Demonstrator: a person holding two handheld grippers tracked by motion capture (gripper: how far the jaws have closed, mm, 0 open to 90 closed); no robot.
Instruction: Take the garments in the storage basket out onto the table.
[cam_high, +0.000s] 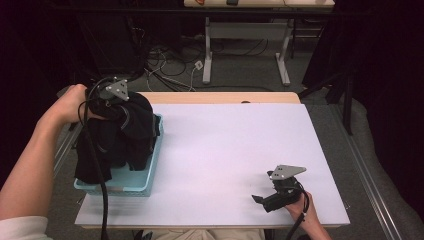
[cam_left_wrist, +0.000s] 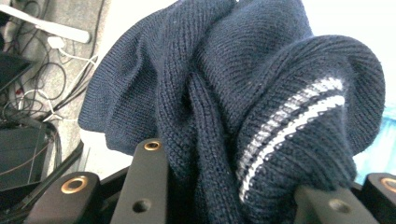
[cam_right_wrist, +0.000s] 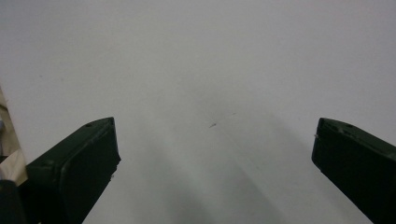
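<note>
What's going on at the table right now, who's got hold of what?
The left gripper is clamped on a dark navy knitted garment with pale stripes, which is bunched up and hangs into and over a light blue basket at the left side of the white table. Part of the garment drapes over the basket's outer edge. The right gripper sits low over bare table near the front right, jaws wide apart and holding nothing.

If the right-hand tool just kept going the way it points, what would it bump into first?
Probably just the white tabletop. The right tool has its jaws wide apart with only bare surface ahead in its own view. From above, it aims leftward, but depth is unclear.
</note>
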